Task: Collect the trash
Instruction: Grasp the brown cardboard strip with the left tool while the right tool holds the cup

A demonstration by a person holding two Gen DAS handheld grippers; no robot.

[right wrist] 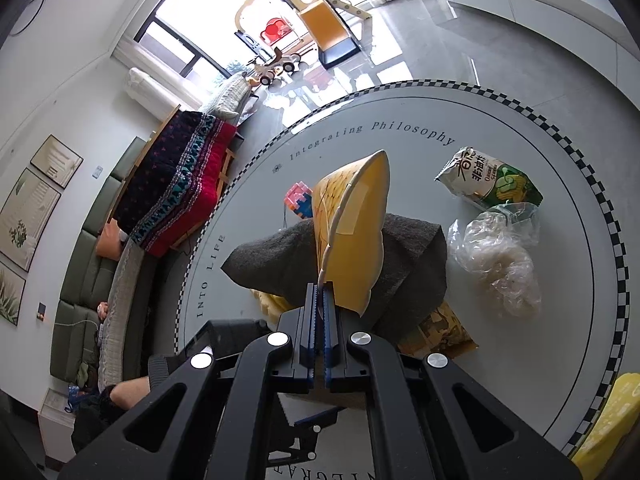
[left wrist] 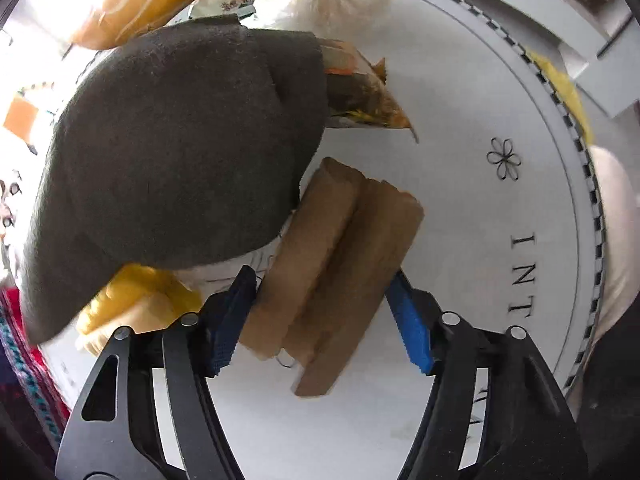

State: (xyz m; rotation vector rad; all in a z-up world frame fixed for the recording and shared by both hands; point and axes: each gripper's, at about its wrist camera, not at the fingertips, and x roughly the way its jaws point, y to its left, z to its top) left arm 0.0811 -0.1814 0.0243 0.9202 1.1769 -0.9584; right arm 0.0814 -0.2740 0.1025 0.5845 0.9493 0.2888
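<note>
Left tool (left wrist: 320, 300) straddling brown cardboard piece (left wrist: 336, 264), pads touching its sides; right tool (right wrist: 323, 300) clamping yellow bag (right wrist: 356, 232).

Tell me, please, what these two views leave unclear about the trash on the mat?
- Left wrist: whether the left gripper pads already press the brown cardboard piece.
- Both: what lies under the grey felt cloth.
- Right wrist: the yellow bag interior; the bottom-right yellow item, cut off.
</note>
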